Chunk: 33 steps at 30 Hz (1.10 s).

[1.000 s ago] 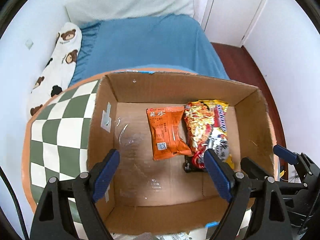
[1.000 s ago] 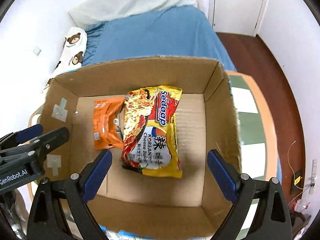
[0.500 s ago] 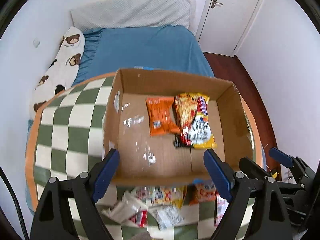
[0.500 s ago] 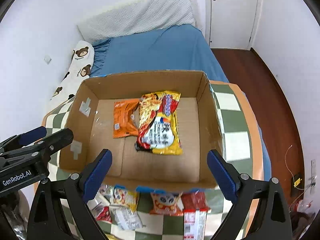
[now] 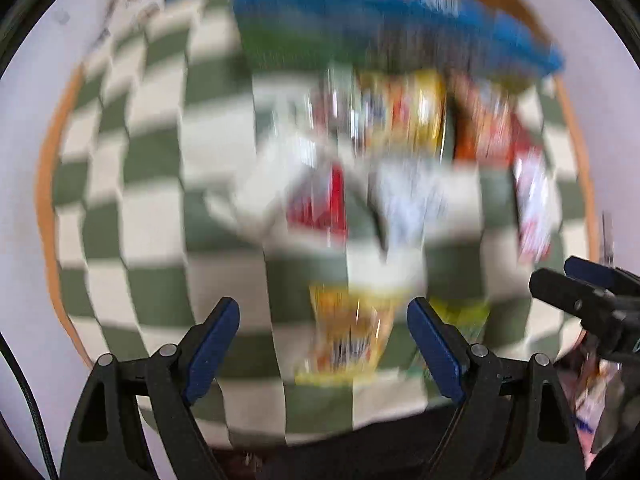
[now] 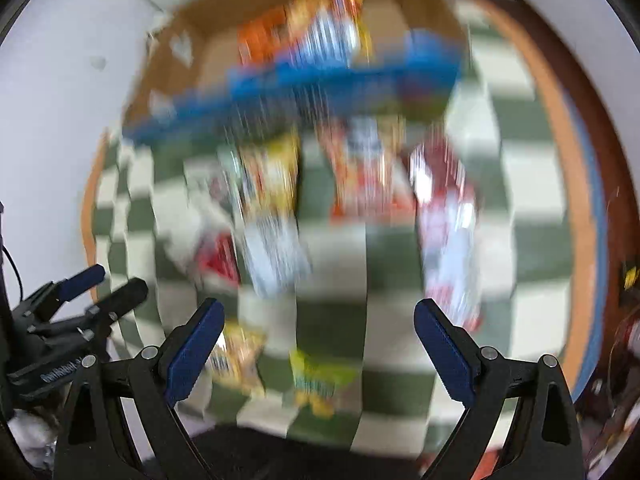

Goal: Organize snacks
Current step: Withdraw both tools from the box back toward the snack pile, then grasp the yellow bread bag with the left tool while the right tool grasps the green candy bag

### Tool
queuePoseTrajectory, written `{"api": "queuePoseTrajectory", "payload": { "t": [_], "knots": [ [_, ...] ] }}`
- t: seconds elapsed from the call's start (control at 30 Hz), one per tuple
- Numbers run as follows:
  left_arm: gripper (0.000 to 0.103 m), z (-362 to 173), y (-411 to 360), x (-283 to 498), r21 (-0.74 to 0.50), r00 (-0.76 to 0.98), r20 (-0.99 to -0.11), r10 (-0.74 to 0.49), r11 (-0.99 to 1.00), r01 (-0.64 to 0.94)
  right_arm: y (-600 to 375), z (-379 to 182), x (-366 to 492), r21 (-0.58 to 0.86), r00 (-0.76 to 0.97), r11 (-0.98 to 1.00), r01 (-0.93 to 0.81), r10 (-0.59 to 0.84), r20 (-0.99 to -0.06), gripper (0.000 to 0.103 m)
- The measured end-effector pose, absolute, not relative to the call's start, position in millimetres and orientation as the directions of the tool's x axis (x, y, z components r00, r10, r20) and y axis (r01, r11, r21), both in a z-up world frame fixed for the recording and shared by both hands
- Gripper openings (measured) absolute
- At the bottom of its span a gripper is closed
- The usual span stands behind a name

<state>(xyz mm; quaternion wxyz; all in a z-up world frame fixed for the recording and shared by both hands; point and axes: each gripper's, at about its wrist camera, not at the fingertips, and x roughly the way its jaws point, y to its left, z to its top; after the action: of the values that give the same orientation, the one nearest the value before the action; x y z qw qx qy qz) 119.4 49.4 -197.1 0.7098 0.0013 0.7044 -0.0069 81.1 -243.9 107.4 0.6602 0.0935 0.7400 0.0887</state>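
On the checked table, a cardboard box with snacks in it and more lying loose outside it.

At the far edge of the green-and-white table stands the cardboard box, an orange packet and a yellow noodle packet lying side by side on its floor; everything is badly smeared, so labels are unreadable. On the cloth in front of the box lie the loose snack packets, a red one and a yellow one among them. The left gripper points down over the yellow packet, jaws wide apart with nothing in them. The right gripper also tips downward above the cloth, blue pads spread, holding nothing, with the other gripper alongside it.
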Motion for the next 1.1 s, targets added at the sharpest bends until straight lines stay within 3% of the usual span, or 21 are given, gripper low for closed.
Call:
{"api": "queuePoseTrajectory", "payload": {
  "t": [0.23, 0.27, 0.33, 0.37, 0.47, 0.53, 0.7, 0.77, 0.8, 1.1],
  "knots": [
    [0.085, -272, 26, 93, -0.001, -0.138, -0.990, 0.012, 0.996, 0.092, -256, 32, 9, 0.281, -0.279, 0.941, 0.188, 0.325, -0.904, 0.097],
    [0.081, -280, 23, 94, 0.000, -0.140, -0.990, 0.014, 0.995, 0.100, -257, 28, 4, 0.274, -0.281, 0.942, 0.196, 0.322, -0.904, 0.097],
    [0.050, -290, 24, 95, 0.001, -0.135, -0.991, 0.011, 0.997, 0.078, -257, 22, -5, 0.264, -0.281, 0.942, 0.208, 0.315, -0.907, 0.095],
    [0.048, -292, 28, 96, 0.003, -0.138, -0.990, 0.011, 0.998, 0.059, -257, 20, -8, 0.261, -0.280, 0.941, 0.214, 0.315, -0.907, 0.094],
    [0.048, -290, 49, 98, -0.014, -0.114, -0.993, -0.019, 0.999, -0.042, -250, 15, -13, 0.256, -0.266, 0.943, 0.214, 0.308, -0.913, 0.086],
    [0.048, -288, 59, 98, -0.026, -0.117, -0.993, -0.035, 0.997, -0.076, -241, 9, -14, 0.261, -0.253, 0.942, 0.210, 0.310, -0.916, 0.074],
    [0.049, -293, 70, 98, -0.051, -0.142, -0.988, -0.063, 0.995, -0.089, -219, -13, -16, 0.234, -0.263, 0.952, 0.197, 0.281, -0.923, 0.069],
    [0.049, -296, 69, 101, -0.054, -0.147, -0.987, -0.068, 0.994, -0.097, -211, -16, -16, 0.206, -0.259, 0.967, 0.150, 0.240, -0.936, 0.063],
    [0.049, -297, 69, 101, -0.055, -0.150, -0.986, -0.070, 0.994, -0.099, -208, -15, -15, 0.185, -0.258, 0.976, 0.118, 0.210, -0.943, 0.055],
    [0.051, -319, 63, 72, -0.074, -0.161, -0.983, -0.090, 0.992, -0.098, -189, 7, -8, 0.068, -0.153, 0.994, -0.080, 0.055, -0.987, 0.054]
  ]
}}
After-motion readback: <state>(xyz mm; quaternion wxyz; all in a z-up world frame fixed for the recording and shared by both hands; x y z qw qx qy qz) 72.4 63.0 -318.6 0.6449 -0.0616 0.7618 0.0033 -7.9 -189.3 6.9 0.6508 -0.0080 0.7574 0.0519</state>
